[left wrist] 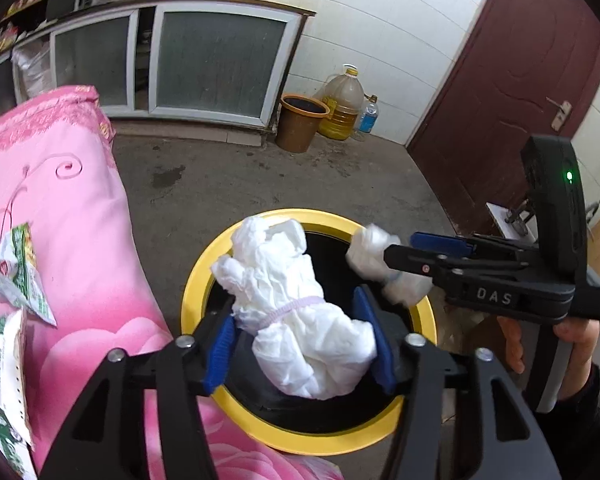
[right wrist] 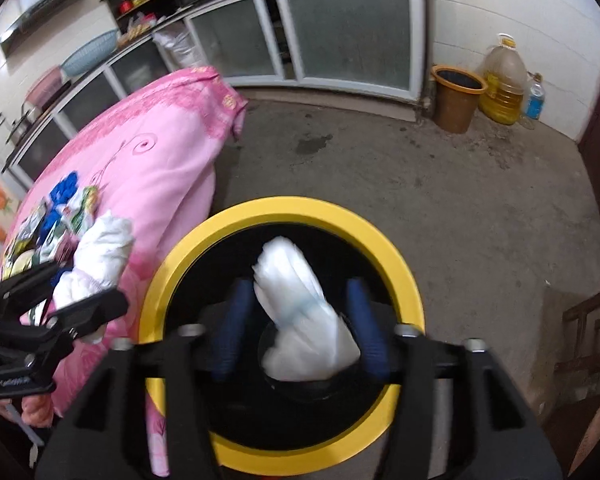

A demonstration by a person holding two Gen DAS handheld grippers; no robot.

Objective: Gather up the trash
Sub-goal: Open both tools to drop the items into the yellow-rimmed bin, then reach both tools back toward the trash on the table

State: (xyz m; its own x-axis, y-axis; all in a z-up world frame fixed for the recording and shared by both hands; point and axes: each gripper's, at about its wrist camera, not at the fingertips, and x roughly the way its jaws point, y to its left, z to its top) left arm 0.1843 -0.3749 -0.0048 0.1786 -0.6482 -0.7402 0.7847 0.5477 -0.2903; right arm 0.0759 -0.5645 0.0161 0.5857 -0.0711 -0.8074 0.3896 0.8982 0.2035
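A round bin with a yellow rim [left wrist: 198, 280] and a black liner stands on the floor below both grippers. In the left wrist view my left gripper [left wrist: 300, 344] is open over the bin's mouth. A crumpled white bundle with a thin lilac band [left wrist: 300, 320] lies loose between its blue pads. In the right wrist view my right gripper [right wrist: 302, 332] is open too, and a smaller white wad [right wrist: 300, 312] sits between its pads with gaps at the sides. That right gripper [left wrist: 396, 250] also shows from the side over the bin's far rim.
A pink flowered quilt [left wrist: 68, 208] lies left of the bin, with green snack wrappers [left wrist: 20, 272] and blue scraps [right wrist: 62, 194] on it. A brown bucket [left wrist: 300, 122], an oil jug [left wrist: 342, 108] and a water bottle [left wrist: 367, 118] stand by the far wall. A dark red door [left wrist: 508, 80] is at right.
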